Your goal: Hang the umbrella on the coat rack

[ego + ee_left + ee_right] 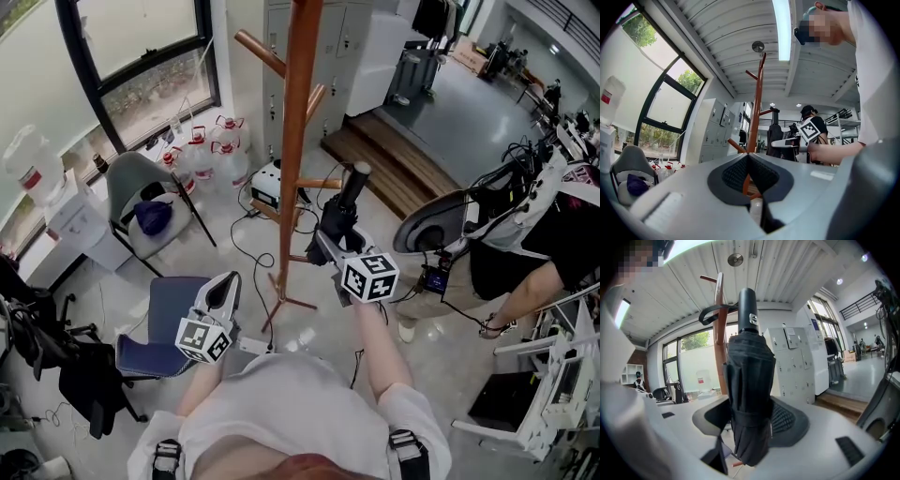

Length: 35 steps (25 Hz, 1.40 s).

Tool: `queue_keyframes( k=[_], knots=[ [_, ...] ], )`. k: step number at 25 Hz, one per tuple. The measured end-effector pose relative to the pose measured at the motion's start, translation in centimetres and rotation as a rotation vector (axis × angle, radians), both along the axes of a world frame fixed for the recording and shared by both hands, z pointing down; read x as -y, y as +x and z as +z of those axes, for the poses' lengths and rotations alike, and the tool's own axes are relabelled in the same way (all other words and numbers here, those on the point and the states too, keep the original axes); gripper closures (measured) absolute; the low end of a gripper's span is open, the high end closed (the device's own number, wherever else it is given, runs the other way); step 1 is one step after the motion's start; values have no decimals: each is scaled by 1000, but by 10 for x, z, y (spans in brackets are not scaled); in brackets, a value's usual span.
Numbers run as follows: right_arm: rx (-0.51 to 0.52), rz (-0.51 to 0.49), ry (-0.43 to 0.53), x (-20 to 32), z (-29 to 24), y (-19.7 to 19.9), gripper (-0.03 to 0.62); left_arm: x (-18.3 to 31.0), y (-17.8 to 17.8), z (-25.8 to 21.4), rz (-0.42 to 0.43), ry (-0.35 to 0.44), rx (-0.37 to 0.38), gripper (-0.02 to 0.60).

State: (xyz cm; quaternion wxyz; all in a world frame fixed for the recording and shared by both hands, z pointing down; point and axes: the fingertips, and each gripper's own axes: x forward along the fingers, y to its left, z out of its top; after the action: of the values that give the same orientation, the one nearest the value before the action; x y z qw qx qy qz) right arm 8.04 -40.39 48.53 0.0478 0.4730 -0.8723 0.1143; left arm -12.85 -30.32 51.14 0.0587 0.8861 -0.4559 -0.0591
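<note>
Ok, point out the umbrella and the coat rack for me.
umbrella [749,394]: right gripper view, on its folded black canopy.
coat rack [298,141]: head view, on its upright wooden pole.

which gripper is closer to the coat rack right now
Right. The right gripper, holding the umbrella, is close beside the coat rack; the left gripper sits farther back, off to its left.
</note>
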Motion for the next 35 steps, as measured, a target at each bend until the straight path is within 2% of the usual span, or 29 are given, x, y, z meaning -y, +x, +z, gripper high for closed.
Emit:
queue_keyframes(
  k=[8,19,35],
  knots=[
    [-20,1,-44,2,25,0,352,1,6,0,3,-4,2,572],
    [-105,-1,-107,-12,83,-17,352,-1,6,4,-4,-10,14,572],
    [-230,8,-127,-36,141,-34,352,-4,4,5,-3,-10,22,572]
  ],
)
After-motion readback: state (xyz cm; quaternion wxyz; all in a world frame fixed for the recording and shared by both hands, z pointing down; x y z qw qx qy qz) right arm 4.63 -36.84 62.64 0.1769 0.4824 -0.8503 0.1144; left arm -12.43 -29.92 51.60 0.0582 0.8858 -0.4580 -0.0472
